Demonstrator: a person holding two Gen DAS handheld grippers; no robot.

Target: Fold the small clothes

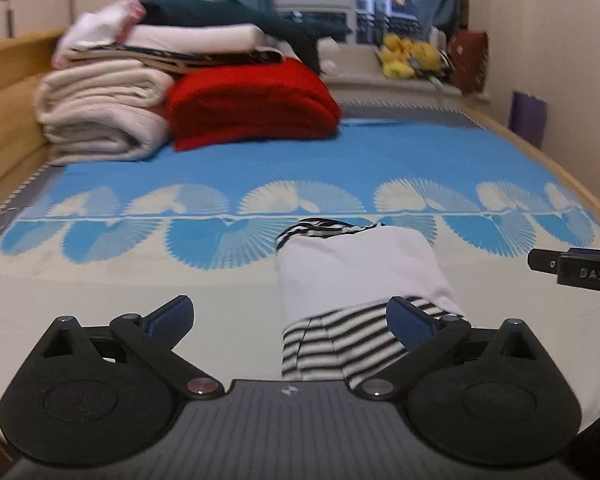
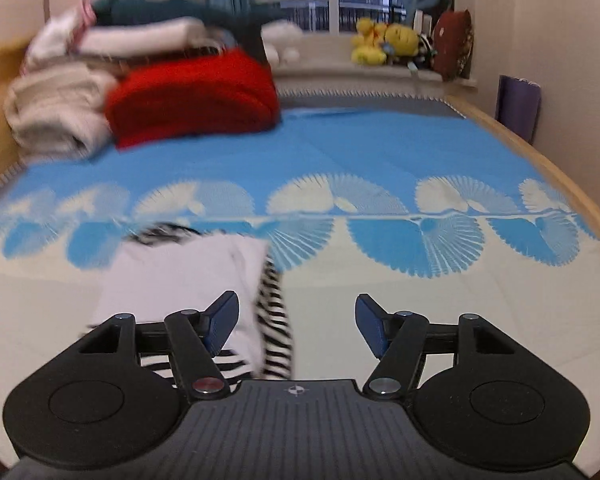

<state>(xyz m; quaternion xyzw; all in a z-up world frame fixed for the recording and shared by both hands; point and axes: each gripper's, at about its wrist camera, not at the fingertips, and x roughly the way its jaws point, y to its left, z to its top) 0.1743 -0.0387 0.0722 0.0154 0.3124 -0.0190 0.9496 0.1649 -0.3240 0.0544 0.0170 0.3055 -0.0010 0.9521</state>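
A small white garment with black-and-white striped trim (image 1: 360, 276) lies folded into a narrow strip on the bed. In the left wrist view my left gripper (image 1: 290, 316) is open, its right finger (image 1: 410, 322) over the striped near end and its left finger on the bare sheet. In the right wrist view the garment (image 2: 180, 276) lies left of centre, blurred. My right gripper (image 2: 296, 322) is open, with its left finger (image 2: 220, 322) over the garment's near right edge. Neither gripper holds cloth. The right gripper's body shows at the right edge of the left wrist view (image 1: 580, 270).
The bed sheet (image 1: 340, 152) is blue and cream with fan shapes. A stack of folded blankets and clothes, cream, red and dark green (image 1: 188, 92), stands at the far left. Yellow plush toys (image 1: 408, 56) sit on the windowsill. A wooden bed edge (image 2: 540, 160) runs along the right.
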